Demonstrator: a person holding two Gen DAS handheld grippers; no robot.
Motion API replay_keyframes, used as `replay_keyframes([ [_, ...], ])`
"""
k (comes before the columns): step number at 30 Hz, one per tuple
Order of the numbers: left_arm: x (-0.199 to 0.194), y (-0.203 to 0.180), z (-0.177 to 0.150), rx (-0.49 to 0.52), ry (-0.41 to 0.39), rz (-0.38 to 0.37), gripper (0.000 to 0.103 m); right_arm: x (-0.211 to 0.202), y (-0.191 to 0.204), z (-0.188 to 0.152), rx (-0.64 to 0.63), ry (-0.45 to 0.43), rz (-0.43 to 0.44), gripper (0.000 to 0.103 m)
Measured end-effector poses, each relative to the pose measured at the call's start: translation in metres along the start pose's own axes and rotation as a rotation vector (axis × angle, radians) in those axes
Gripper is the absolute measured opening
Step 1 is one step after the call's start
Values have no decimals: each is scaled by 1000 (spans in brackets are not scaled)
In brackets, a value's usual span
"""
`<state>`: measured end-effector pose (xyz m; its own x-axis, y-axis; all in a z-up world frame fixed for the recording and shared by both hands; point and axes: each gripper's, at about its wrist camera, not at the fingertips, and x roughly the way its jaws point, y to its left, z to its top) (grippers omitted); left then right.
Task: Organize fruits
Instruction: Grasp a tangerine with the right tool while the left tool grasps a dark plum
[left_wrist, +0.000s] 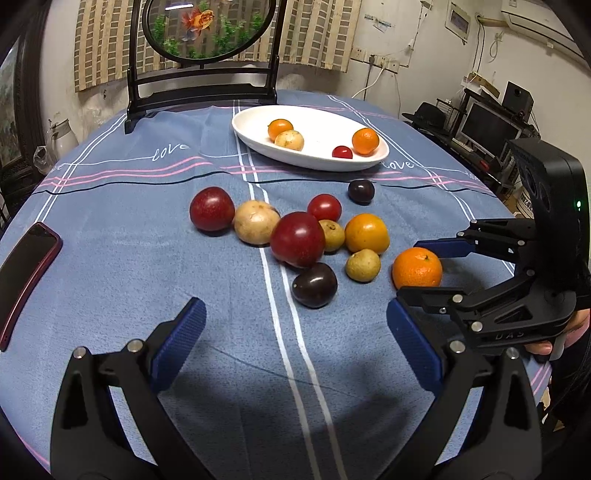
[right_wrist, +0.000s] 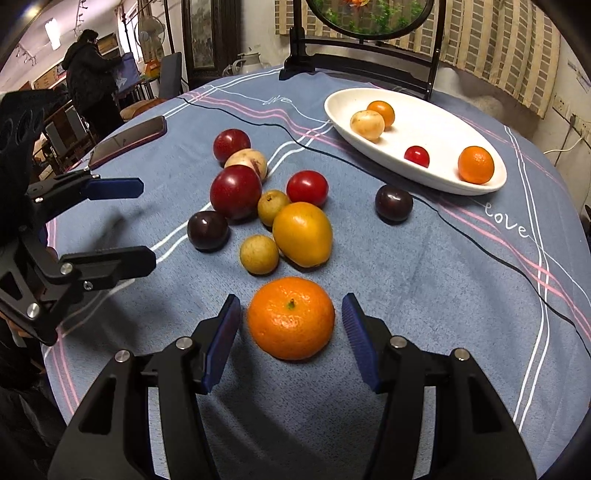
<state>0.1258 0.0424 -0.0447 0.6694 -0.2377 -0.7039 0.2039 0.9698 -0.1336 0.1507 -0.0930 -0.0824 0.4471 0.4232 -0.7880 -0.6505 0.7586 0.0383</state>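
A mandarin (right_wrist: 291, 317) lies on the blue tablecloth between the open pads of my right gripper (right_wrist: 291, 332), a small gap on each side. It also shows in the left wrist view (left_wrist: 416, 267), with my right gripper (left_wrist: 413, 269) around it. A cluster of several fruits lies beyond it: red plums (right_wrist: 235, 191), dark plums (right_wrist: 207, 230), an orange fruit (right_wrist: 303, 233) and small yellow ones. The white oval plate (right_wrist: 439, 110) at the far right holds several small fruits. My left gripper (left_wrist: 295, 332) is open and empty, short of the cluster, and shows in the right wrist view (right_wrist: 147, 221).
A red phone (left_wrist: 27, 266) lies near the table's left edge. A black stand with a round fish picture (left_wrist: 201, 74) stands at the table's far edge. A person (right_wrist: 90, 74) stands in the room beyond.
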Motion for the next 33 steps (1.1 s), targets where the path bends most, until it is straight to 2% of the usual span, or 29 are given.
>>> replay_keyframes([
  [3,1,0,0,0,5,-1,100,5,0,-1,-5,17,-24,53],
  [5,2,0,0,1,8,-1,100,5,0,-1,-4,17,-1,46],
  [9,3,-1,0,5,14,-15,99,3,-4,-1,13,11,17,45],
  [11,2,0,1,-1,7,-39,95,-1,-12,1,56,-2,37,45],
  [13,5,1,4,-23,14,-65,79,-4,-18,2,79,-14,13,45],
  [15,14,1,8,-54,46,-83,71,-4,-21,1,95,-11,11,45],
  [18,23,-6,9,-42,82,-76,58,-3,-23,1,102,-4,11,45],
  [22,25,-10,14,-35,66,-36,56,-4,-20,0,90,-4,8,45],
  [24,30,-11,15,-29,86,-19,56,-4,-20,0,90,-5,9,45],
  [27,37,-11,15,-28,119,-18,44,-5,-20,0,91,-8,4,45],
  [33,42,-14,17,-26,137,-9,43,-5,-20,0,92,-5,3,45],
])
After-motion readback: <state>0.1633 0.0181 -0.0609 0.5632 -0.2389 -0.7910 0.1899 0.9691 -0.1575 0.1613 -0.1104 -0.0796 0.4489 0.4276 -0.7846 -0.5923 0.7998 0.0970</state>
